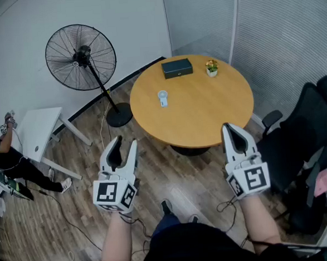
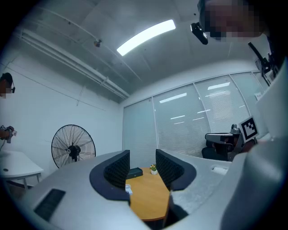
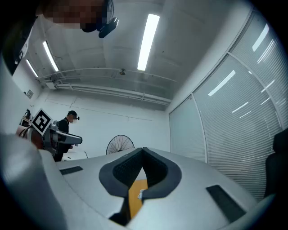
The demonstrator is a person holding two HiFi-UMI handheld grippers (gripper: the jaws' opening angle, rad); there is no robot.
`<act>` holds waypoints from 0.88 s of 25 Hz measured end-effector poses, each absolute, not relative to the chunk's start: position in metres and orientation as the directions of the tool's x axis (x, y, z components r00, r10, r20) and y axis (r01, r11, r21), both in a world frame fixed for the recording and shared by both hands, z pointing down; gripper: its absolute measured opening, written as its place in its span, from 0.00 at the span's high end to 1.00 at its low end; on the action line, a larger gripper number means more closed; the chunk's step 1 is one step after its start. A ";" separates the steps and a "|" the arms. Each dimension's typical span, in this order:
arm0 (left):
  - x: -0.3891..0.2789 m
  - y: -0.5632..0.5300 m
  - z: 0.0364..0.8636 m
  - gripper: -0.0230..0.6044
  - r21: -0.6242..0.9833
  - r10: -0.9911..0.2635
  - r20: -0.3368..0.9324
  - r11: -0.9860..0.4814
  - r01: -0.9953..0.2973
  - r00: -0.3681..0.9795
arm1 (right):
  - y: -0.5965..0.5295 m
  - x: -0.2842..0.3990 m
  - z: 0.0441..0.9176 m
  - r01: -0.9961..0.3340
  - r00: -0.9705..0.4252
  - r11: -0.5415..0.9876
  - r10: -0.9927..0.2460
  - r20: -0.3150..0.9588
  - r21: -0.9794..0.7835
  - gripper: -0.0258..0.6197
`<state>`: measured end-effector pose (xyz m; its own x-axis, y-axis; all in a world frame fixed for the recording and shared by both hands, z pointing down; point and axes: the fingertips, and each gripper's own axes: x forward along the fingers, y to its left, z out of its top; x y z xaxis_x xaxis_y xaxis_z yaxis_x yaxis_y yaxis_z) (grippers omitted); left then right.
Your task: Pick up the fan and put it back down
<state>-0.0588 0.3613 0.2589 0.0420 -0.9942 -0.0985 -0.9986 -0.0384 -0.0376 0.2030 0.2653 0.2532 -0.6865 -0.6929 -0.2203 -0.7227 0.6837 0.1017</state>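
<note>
Your left tongs (image 1: 125, 142) are open, right tongs (image 1: 228, 126) shut, both empty; the small fan (image 1: 162, 97) is probably light plastic, so grab its handle.

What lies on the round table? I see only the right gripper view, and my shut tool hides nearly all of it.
Observer: A dark box lies near the far edge of the table.
Operator: Is anything beside it?
Observer: Yes, a small potted plant, to its right in the head view.
Operator: And how is the left tool?
Observer: The left tool is open and empty, short of the table.
</note>
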 end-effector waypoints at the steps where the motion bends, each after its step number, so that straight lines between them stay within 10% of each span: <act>1: -0.059 0.360 0.259 0.68 -0.036 -0.994 -0.098 -0.039 -0.999 0.042 | 0.264 0.202 0.253 -0.724 -0.685 0.682 -0.695 -0.218 0.101 0.95; 14: -0.083 0.336 0.267 0.68 -0.018 -0.995 -0.079 -0.062 -0.998 0.063 | 0.245 0.183 0.257 -0.745 -0.663 0.661 -0.718 -0.214 0.091 0.94; 22: -0.120 0.298 0.269 0.54 -0.038 -0.993 -0.089 -0.070 -0.997 0.073 | 0.211 0.154 0.259 -0.790 -0.612 0.605 -0.770 -0.182 0.098 0.64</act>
